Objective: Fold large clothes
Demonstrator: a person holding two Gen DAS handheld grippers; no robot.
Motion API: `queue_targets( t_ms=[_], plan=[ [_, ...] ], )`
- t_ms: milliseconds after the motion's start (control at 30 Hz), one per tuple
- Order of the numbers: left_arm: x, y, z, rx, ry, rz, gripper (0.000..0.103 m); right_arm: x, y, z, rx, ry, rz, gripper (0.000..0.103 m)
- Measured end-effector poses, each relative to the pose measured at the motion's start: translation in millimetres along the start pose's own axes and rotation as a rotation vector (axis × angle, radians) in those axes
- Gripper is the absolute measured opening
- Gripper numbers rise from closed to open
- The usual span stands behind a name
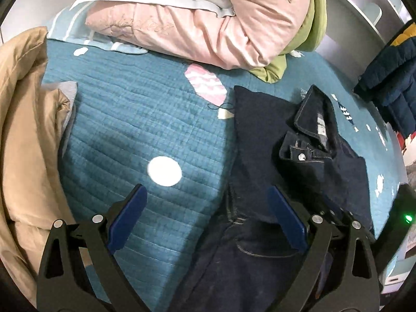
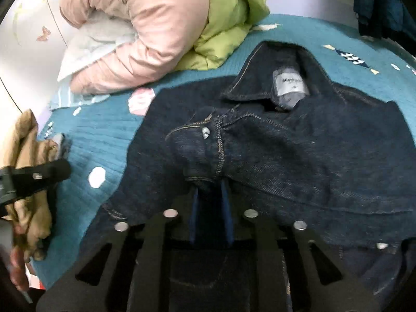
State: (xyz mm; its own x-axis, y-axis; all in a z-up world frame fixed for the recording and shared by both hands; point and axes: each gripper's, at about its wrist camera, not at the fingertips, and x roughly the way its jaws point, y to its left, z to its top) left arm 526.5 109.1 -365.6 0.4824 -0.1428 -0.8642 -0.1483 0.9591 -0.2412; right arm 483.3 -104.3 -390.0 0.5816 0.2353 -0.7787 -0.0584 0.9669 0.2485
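The dark denim jacket (image 2: 286,156), heavy and stiff, lies collar-far on the teal bed quilt (image 1: 130,130); the right gripper (image 2: 211,195) pinches its front placket, the left gripper (image 1: 208,200) gapes empty near its left edge.

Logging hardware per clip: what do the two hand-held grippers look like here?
Both match. The left hand-held gripper has black, flat linkage arms with triangular cut-outs, round silver pivot pins, and two fingers faced with blue pads. The right hand-held gripper shows the same black frame, silver pins and blue pads. No cables, markings or sleeves are visible.
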Motion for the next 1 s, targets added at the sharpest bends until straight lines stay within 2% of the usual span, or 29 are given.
queue_targets(
  t_ms=[33,67,100,133,200,333,500,533,567,600,667,733,767,800,833,900,1000],
  plan=[
    [-0.1,-2.9,0.1,-0.005,-0.001,-0.003,0.094,-5.4,-2.3,1.2,0.013,-0.006,-0.003,0.035],
    [-0.1,-6.9,0.1,-0.010,0.000,-0.010,0.094,-10.2,-5.3,1.6,0.033,-0.008,0.010,0.055],
    [0.4,-10.3,0.5,-0.010,0.002,-0.016,0.094,-15.8,-7.9,1.3,0.056,-0.021,0.049,0.085],
    [0.3,-14.8,0.7,-0.006,0.003,-0.017,0.094,-17.8,-9.9,3.9,0.070,-0.037,0.070,0.091],
    [-1.0,-23.7,1.4,0.009,-0.002,-0.012,0.094,-24.1,-8.3,5.4,0.050,-0.041,0.096,0.091],
    [-0.9,-43.4,3.8,0.023,-0.004,-0.027,0.094,-50.1,-17.1,7.6,0.019,-0.116,0.072,0.090],
    [18.3,-85.8,5.6,0.100,0.021,-0.056,0.094,-90.8,-78.7,12.8,0.050,-0.194,-0.045,0.090],
    [25.4,-95.3,5.7,0.115,0.036,-0.063,0.094,-91.5,-92.9,14.5,0.071,-0.181,-0.068,0.090],
    [33.1,-104.4,5.4,0.130,0.052,-0.067,0.094,-91.3,-113.5,17.3,0.114,-0.159,-0.085,0.084],
    [45.0,-117.3,3.9,0.152,0.079,-0.080,0.094,-88.5,-133.6,19.2,0.161,-0.132,-0.094,0.070],
    [64.9,-132.0,0.1,0.174,0.131,-0.110,0.094,-79.1,-163.9,19.8,0.234,-0.075,-0.100,0.054],
    [88.6,-137.9,-3.5,0.184,0.205,-0.115,0.094,-59.6,-193.5,13.3,0.323,0.014,-0.065,0.045],
    [105.8,-138.1,-6.0,0.184,0.253,-0.085,0.094,-47.9,-202.8,9.2,0.349,0.069,-0.063,0.043],
    [114.3,-138.4,-7.1,0.190,0.264,-0.079,0.094,-32.5,-211.9,3.3,0.376,0.136,-0.054,0.041],
    [117.3,-141.1,-7.1,0.207,0.260,-0.076,0.098,-25.8,-216.4,-1.3,0.390,0.142,-0.038,0.041],
    [116.8,-149.8,-5.8,0.249,0.263,-0.050,0.098,-23.5,-215.1,-2.8,0.363,0.138,-0.030,0.043],
    [93.4,-150.0,7.2,0.262,0.229,-0.153,0.098,-35.5,-215.1,5.1,0.372,0.121,0.019,0.048]
  ],
)
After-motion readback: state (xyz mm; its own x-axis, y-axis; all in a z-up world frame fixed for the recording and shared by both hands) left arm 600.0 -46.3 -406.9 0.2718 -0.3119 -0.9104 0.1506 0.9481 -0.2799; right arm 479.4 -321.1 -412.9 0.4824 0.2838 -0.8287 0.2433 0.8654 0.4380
